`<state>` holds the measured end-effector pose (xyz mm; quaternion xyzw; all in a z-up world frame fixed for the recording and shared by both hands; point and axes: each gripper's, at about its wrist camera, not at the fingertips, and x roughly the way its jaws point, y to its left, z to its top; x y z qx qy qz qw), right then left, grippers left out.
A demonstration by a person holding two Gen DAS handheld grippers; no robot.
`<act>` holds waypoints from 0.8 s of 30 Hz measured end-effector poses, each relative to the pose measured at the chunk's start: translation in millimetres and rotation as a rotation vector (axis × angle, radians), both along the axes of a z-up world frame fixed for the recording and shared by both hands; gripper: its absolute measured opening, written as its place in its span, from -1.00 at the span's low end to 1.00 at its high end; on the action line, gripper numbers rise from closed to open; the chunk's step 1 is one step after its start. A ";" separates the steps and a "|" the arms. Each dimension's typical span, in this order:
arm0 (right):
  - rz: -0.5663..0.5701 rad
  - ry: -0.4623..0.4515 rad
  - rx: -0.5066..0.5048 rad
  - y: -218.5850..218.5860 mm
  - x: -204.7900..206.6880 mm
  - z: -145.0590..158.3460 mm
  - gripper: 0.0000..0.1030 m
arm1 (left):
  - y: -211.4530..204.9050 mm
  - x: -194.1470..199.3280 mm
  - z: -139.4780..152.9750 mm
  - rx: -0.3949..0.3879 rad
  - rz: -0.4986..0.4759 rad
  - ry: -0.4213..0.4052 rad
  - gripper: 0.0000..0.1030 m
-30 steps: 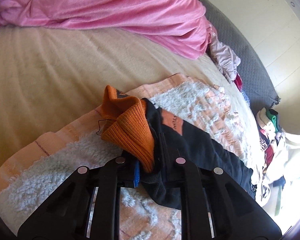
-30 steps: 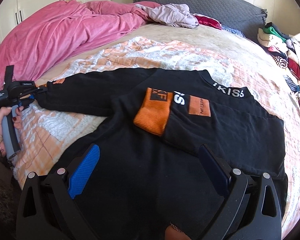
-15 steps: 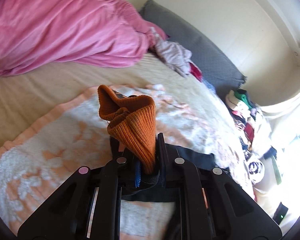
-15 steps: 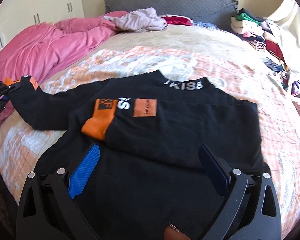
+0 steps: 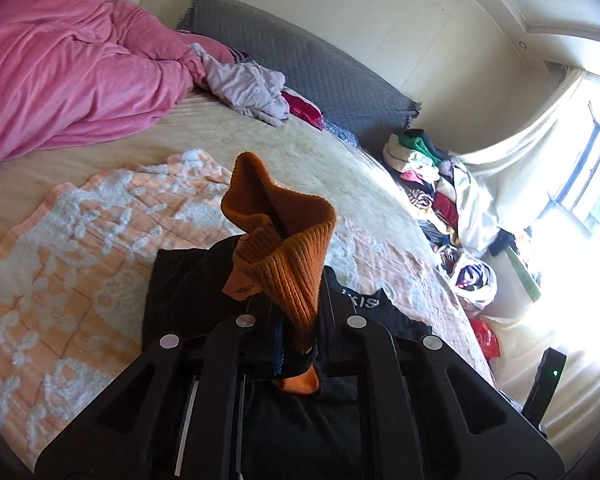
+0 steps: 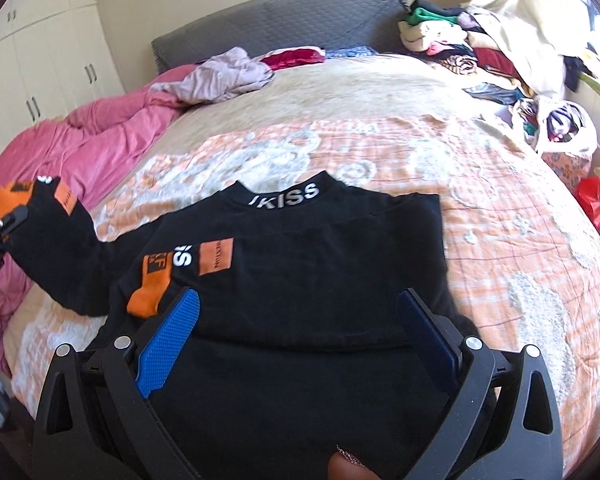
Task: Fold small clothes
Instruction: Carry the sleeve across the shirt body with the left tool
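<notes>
While the black long-sleeved sweatshirt with orange ribbed cuffs [image 6: 324,272] lies flat on the peach and white patterned blanket [image 6: 500,208] on the bed, its white-lettered collar [image 6: 286,196] points toward the grey quilted headboard [image 6: 284,20] and its hem toward the right camera, so the body's long axis runs foot to head of the bed. One sleeve is folded across the chest, its orange cuff [image 6: 150,294] just beside the blue pad of the right gripper [image 6: 300,332]. Right gripper jaws stand wide, hovering over the lower body of the sweatshirt, nothing between the pads. Left gripper [image 5: 300,344] is clamped tight on the other orange ribbed cuff [image 5: 284,252], cuff bunched and standing up out of the jaws, sleeve lifted off the blanket and stretched out sideways to the left of the body. Pink crumpled duvet [image 6: 80,148] lies along the left of the bed; a pile of mixed clothes [image 6: 472,56] sits at far right.
</notes>
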<state>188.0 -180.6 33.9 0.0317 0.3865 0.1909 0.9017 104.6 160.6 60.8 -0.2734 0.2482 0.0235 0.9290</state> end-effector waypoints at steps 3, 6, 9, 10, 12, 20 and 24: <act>-0.029 0.005 0.025 -12.7 2.5 3.0 0.91 | -18.1 8.3 -6.2 0.010 -0.053 0.017 -0.89; -0.048 0.004 0.040 -21.5 3.8 5.7 0.91 | -31.8 14.5 -15.1 0.019 -0.093 0.036 -0.89; -0.060 0.006 0.049 -27.1 4.7 6.8 0.91 | -40.8 20.1 -23.1 0.023 -0.126 0.058 -0.89; -0.063 0.009 0.051 -27.7 5.0 6.7 0.91 | -43.0 20.9 -26.3 0.025 -0.134 0.067 -0.89; -0.065 0.012 0.055 -27.9 5.6 6.6 0.91 | -47.8 24.7 -31.8 0.023 -0.152 0.088 -0.89; -0.079 0.022 0.056 -29.6 7.6 3.4 0.91 | -75.8 36.2 -57.0 0.031 -0.232 0.162 -0.89; -0.081 0.031 0.056 -29.4 9.4 0.2 0.91 | -88.4 40.6 -65.4 0.024 -0.282 0.196 -0.75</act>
